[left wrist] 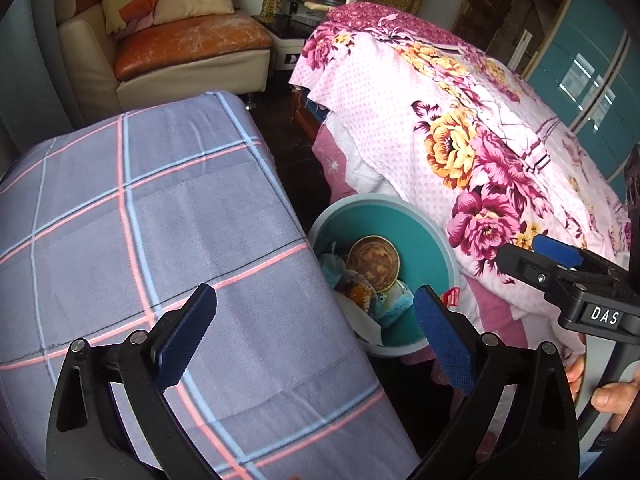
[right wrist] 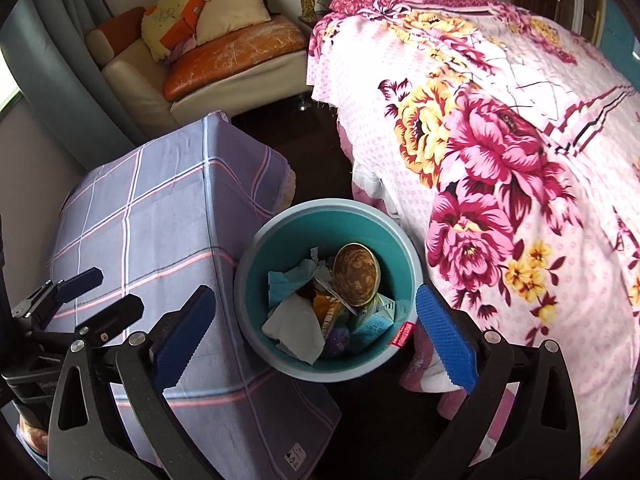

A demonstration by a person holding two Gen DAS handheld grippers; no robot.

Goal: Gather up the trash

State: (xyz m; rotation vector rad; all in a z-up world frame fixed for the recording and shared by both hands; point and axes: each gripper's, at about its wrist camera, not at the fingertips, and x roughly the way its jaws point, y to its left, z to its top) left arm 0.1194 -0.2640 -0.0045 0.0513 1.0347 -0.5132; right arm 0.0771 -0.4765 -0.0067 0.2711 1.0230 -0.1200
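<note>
A teal trash bin (right wrist: 256, 280) stands on the dark floor between a cloth-covered table and a bed; it also shows in the left wrist view (left wrist: 424, 236). It holds a brown paper bowl (right wrist: 355, 278), crumpled tissues (right wrist: 294, 320), a small carton (right wrist: 374, 320) and wrappers. My right gripper (right wrist: 316, 336) is open and empty, hovering above the bin. My left gripper (left wrist: 316, 334) is open and empty over the table's edge, left of the bin. The right gripper (left wrist: 532, 258) also shows at the right in the left wrist view, and the left gripper (right wrist: 102, 292) at the left in the right wrist view.
A table under a grey-purple checked cloth (left wrist: 140, 220) is to the left. A bed with a pink floral quilt (right wrist: 500, 160) is to the right. A beige sofa with an orange cushion and pillows (left wrist: 180, 40) stands at the back, with dark floor (right wrist: 312, 148) between.
</note>
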